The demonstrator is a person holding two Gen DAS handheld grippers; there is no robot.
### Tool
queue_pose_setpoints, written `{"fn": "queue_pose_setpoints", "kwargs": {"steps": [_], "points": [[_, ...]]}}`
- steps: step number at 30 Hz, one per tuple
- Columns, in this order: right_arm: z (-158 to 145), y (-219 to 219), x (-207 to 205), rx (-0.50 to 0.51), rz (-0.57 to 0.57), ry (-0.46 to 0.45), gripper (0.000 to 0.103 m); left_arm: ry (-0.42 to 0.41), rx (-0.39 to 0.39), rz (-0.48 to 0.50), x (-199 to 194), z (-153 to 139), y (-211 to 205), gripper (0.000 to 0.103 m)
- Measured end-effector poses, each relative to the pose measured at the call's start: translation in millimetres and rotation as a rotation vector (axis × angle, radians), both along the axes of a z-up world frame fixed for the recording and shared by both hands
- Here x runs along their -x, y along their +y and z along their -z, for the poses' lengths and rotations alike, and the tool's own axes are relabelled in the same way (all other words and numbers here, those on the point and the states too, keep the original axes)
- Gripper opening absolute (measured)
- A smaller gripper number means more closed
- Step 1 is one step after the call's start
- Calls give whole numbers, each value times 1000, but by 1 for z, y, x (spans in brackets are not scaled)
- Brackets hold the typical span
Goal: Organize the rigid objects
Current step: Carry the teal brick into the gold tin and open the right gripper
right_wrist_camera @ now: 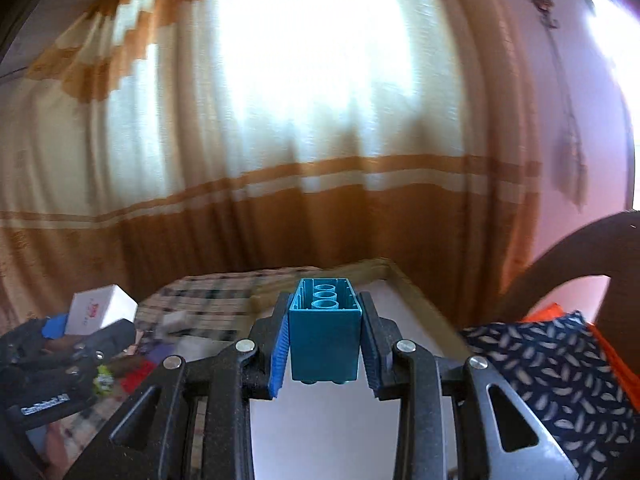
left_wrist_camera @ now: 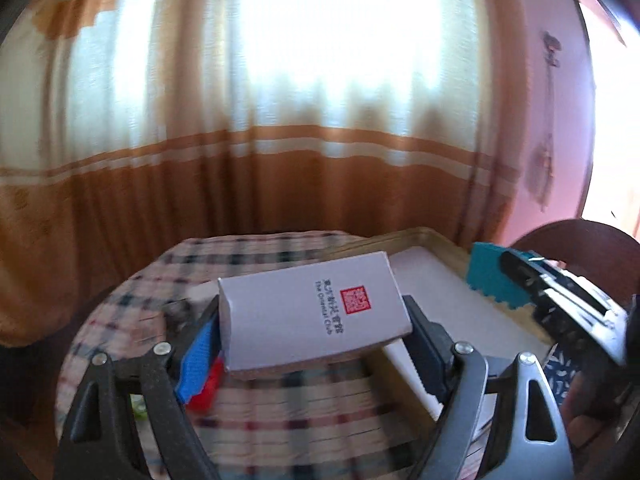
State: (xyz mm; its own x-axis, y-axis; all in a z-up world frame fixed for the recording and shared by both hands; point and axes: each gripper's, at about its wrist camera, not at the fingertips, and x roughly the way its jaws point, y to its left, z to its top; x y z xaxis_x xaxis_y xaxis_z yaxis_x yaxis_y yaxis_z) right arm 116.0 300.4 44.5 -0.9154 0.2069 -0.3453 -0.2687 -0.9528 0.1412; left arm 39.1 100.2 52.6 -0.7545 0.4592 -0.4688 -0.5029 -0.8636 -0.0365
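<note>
Gripping a white box point(left_wrist_camera: 316, 312) across its width, the left gripper point(left_wrist_camera: 316, 332) has its jaws set wide, one pad pressed on each side of the carton. The box has a red square seal and a line of dark print on its top face, and it is held raised above a table covered in a checked cloth point(left_wrist_camera: 256, 408). Blue ribbed padding shows on the gripper's left finger point(left_wrist_camera: 198, 356), with something red just beneath it.

The right gripper point(right_wrist_camera: 325, 344) is clamped tight on a teal building brick point(right_wrist_camera: 325, 340). The brick stands on end between the pads, its hollow underside facing up and showing three round tubes, its studs pointing down. It is held up over a shallow wooden tray point(left_wrist_camera: 424, 236) with a pale, flat floor.

Small items lie blurred on the cloth to the left. A dark blue cloth with a white leaf pattern point(right_wrist_camera: 552, 376) lies to the right. Behind the table hangs a cream and brown curtain point(right_wrist_camera: 280, 140), brightly backlit.
</note>
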Motion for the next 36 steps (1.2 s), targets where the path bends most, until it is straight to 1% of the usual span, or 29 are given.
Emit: {"fn": "queue_pose_setpoints", "kwargs": {"steps": [2, 6, 10, 12, 15, 17, 20, 22, 23, 24, 25, 26, 27, 28, 30, 32, 36], "points": [[6, 12, 0, 9, 25, -16, 34, 1, 5, 25, -2, 1, 19, 84], [18, 30, 0, 25, 58, -52, 34, -32, 28, 69, 2, 10, 53, 84], [26, 41, 3, 22, 70, -73, 34, -71, 44, 89, 11, 19, 77, 84], [30, 47, 6, 25, 68, -84, 34, -89, 43, 106, 13, 23, 86, 84], [32, 50, 7, 22, 65, -90, 34, -92, 65, 116, 12, 29, 96, 84], [35, 50, 8, 18, 67, -104, 34, -108, 68, 120, 14, 34, 100, 84], [41, 52, 10, 53, 46, -123, 35, -124, 100, 96, 19, 42, 101, 89], [43, 52, 10, 51, 63, -132, 39, -130, 127, 92, 20, 45, 101, 92], [43, 53, 9, 40, 85, -137, 47, -136, 140, 87, 20, 45, 101, 96], [42, 54, 7, 37, 105, -133, 57, -142, 146, 81, 21, 44, 100, 98], [41, 55, 5, 42, 115, -122, 62, -149, 139, 76, 22, 42, 96, 100], [39, 57, 0, 54, 124, -102, 72, -152, 121, 77, 23, 40, 91, 103], [37, 59, -5, 70, 137, -71, 79, -152, 100, 76, 23, 37, 86, 103], [35, 60, -10, 77, 150, -49, 80, -151, 84, 70, 23, 35, 81, 103], [31, 58, -15, 78, 166, -18, 82, -154, 75, 55, 25, 33, 75, 103], [27, 53, -16, 67, 168, -9, 82, -155, 71, 40, 27, 32, 69, 103], [20, 39, -16, 68, 151, 15, 82, -119, 86, 6, 27, 29, 55, 103]]}}
